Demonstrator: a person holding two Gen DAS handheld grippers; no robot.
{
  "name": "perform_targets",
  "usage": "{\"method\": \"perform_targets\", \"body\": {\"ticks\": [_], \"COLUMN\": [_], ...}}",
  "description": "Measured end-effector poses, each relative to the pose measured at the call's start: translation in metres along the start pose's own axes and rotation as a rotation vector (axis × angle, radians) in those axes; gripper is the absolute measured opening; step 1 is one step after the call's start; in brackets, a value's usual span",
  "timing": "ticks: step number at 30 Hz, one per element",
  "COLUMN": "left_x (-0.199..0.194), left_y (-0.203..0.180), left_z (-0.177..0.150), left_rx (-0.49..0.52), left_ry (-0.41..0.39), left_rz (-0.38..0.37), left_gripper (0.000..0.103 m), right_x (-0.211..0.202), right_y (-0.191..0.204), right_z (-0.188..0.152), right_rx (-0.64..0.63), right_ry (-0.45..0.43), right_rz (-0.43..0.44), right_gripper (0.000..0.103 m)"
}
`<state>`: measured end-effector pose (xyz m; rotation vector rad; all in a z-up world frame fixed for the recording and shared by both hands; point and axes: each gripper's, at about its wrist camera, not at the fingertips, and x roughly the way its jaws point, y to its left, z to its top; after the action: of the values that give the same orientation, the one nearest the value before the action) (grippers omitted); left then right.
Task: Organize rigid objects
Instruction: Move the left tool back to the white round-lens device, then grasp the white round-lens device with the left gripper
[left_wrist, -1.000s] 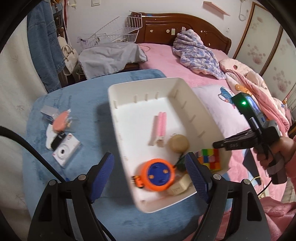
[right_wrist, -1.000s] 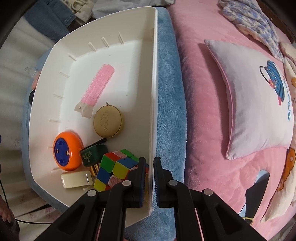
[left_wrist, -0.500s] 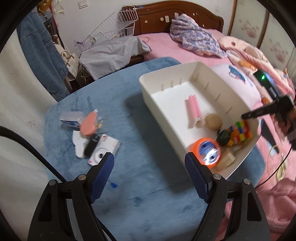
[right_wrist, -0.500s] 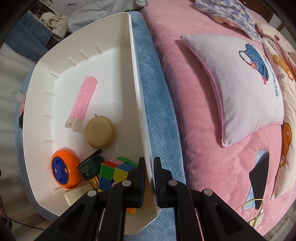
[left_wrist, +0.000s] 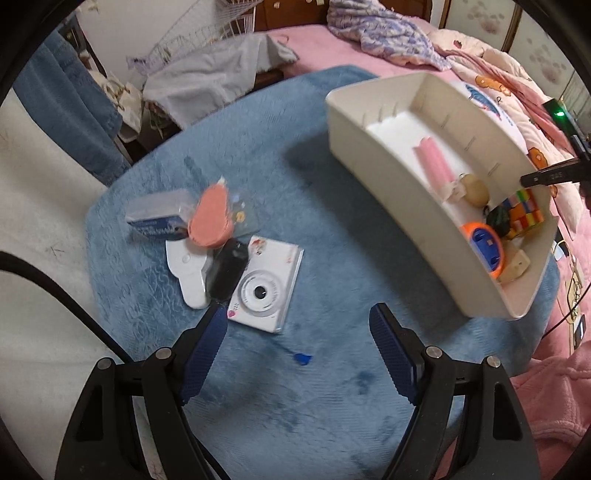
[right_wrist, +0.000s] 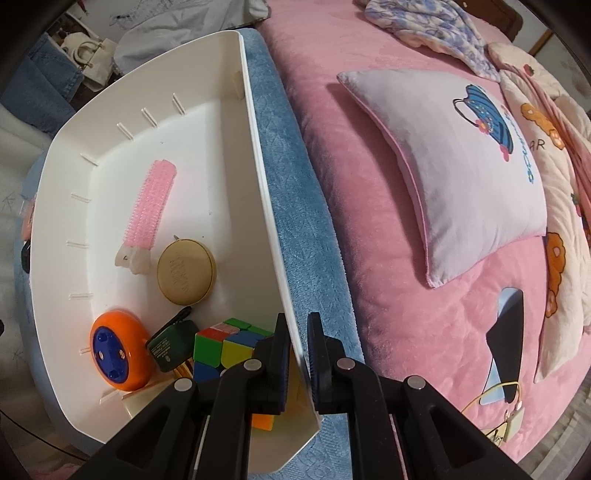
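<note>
Right wrist: right tool (right_wrist: 298, 354) pinches white bin (right_wrist: 258, 192) wall; left tool (left_wrist: 299, 349) wide open, empty; pillow (right_wrist: 461, 155) lettering illegible

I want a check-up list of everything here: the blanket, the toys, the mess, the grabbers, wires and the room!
Surface: blue blanket on the bed.
Job's things: white bin holds pink roller, gold disc, orange reel, cube; camera and peach fan lie outside.
Clutter: small blue scrap.
Grippers: left gripper open, empty; right gripper clamps the bin wall.
Cables: black cable.
Surroundings: pillow, pink bedding.
</note>
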<state>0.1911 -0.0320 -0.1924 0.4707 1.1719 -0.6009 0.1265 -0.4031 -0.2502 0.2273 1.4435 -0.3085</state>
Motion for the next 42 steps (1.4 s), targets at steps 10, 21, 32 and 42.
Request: {"method": "perform_targets", "body": {"ticks": [10, 21, 32, 42], "left_x": [0.057, 0.094, 0.113, 0.116], "left_y": [0.026, 0.029, 0.037, 0.038], "left_z": [-0.002, -0.005, 0.002, 0.005], "left_rx": [0.019, 0.039, -0.02, -0.036], "left_ry": [0.144, 0.209, 0.258, 0.264], "left_rz": [-0.03, -0.036, -0.085, -0.077], "left_gripper": [0.085, 0.085, 0.085, 0.081], "right_x": [0.0, -0.001, -0.001, -0.001], "right_y": [0.003, 0.006, 0.005, 0.006], "right_z": [-0.001, -0.001, -0.001, -0.001], "right_rx": [0.003, 0.013, 0.034, 0.041], "right_ry": [-0.008, -0.011, -0.011, -0.01], "right_rz": [-0.033, -0.055, -0.066, -0.066], "right_gripper": [0.011, 0.012, 0.012, 0.013]}}
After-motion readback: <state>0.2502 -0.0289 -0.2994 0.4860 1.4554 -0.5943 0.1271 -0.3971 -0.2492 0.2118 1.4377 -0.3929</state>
